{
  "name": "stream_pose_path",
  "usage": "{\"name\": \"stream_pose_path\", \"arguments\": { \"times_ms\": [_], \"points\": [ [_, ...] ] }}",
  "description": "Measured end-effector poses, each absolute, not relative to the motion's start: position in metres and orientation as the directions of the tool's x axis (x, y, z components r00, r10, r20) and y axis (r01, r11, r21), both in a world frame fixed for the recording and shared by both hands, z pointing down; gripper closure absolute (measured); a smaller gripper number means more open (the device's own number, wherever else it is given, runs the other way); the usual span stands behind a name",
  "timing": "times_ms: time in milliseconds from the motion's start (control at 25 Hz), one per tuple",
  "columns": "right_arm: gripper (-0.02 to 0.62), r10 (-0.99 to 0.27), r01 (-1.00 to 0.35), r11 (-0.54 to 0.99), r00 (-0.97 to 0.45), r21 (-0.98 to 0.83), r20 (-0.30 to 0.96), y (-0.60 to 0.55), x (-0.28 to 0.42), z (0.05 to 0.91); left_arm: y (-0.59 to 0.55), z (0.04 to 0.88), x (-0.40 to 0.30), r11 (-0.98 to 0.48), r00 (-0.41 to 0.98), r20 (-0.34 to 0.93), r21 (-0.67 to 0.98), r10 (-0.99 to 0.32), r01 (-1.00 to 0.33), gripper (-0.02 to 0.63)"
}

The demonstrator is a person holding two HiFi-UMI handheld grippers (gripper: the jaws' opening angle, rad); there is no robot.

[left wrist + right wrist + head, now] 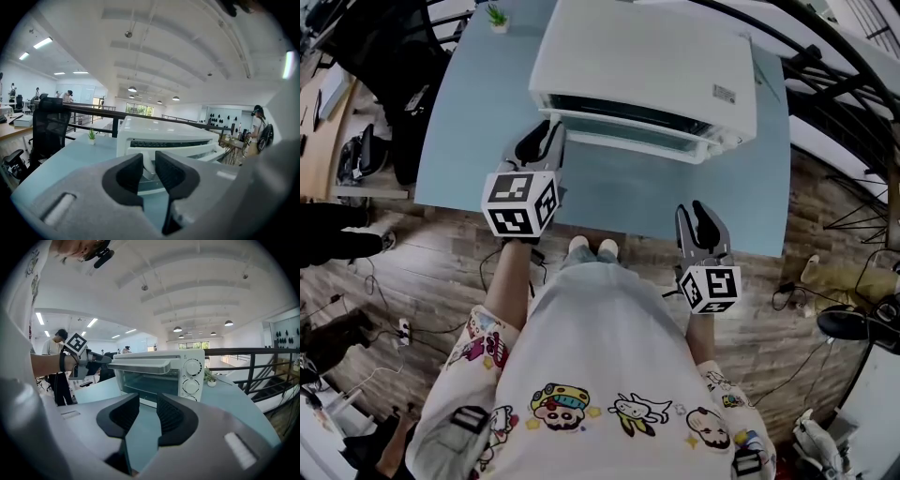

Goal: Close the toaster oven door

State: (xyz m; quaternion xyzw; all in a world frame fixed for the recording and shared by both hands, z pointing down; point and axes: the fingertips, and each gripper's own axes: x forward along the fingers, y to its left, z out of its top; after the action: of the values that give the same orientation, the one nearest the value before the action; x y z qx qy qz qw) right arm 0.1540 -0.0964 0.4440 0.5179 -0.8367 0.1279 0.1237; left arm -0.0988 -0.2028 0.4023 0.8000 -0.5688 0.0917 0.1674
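Left gripper (546, 131): grey moulded body; two black jaw pads, ribbed on the inner faces.
Right gripper (691, 211): same grey body and black ribbed pads; a pale rectangular inset on its upper shell.
Left marker cube (521, 202): white cube with black square markers on each visible face.
Right marker cube (711, 288): same pattern.
Shirt (600, 375): white, with a row of coloured cartoon figures across the front.
Sleeves (478, 342): short, white, with the same cartoon prints.
Wrist band (62, 362): dark, on the left wrist.
Trousers (586, 264): pale blue.
Shoes (592, 247): light-coloured toes.
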Motion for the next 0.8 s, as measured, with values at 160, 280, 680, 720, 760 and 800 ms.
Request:
{"name": "stream_pose_path", "arguments": {
  "times_ms": [160,280,680,720,760,800],
  "points": [
    [0.466,-0.838,-0.903,0.422,-0.424,-0.087,0.343,-0.1,0.157,0.446,-0.218,0.398,-0.098,-0.299,0.338,0.331,0.164,-0.881,-0.94,0.528],
    [0.466,-0.841,-0.906,0.415,-0.419,-0.089,0.343,-0.102,0.158,0.446,-0.225,0.395,-0.098,-0.297,0.336,0.326,0.164,-0.884,-0.941,0.528],
    [0.466,-0.849,-0.914,0.396,-0.402,-0.089,0.344,-0.105,0.159,0.446,-0.234,0.393,-0.098,-0.3,0.34,0.32,0.167,-0.884,-0.939,0.528],
    [0.466,-0.849,-0.913,0.397,-0.402,-0.089,0.343,-0.105,0.158,0.445,-0.234,0.393,-0.098,-0.301,0.342,0.319,0.172,-0.884,-0.938,0.528],
    [0.466,-0.849,-0.913,0.398,-0.403,-0.089,0.342,-0.105,0.157,0.445,-0.234,0.393,-0.099,-0.301,0.343,0.316,0.175,-0.885,-0.937,0.528],
    [0.466,-0.849,-0.913,0.399,-0.404,-0.088,0.341,-0.104,0.156,0.445,-0.234,0.393,-0.099,-0.301,0.343,0.312,0.176,-0.886,-0.937,0.526]
  ]
}}
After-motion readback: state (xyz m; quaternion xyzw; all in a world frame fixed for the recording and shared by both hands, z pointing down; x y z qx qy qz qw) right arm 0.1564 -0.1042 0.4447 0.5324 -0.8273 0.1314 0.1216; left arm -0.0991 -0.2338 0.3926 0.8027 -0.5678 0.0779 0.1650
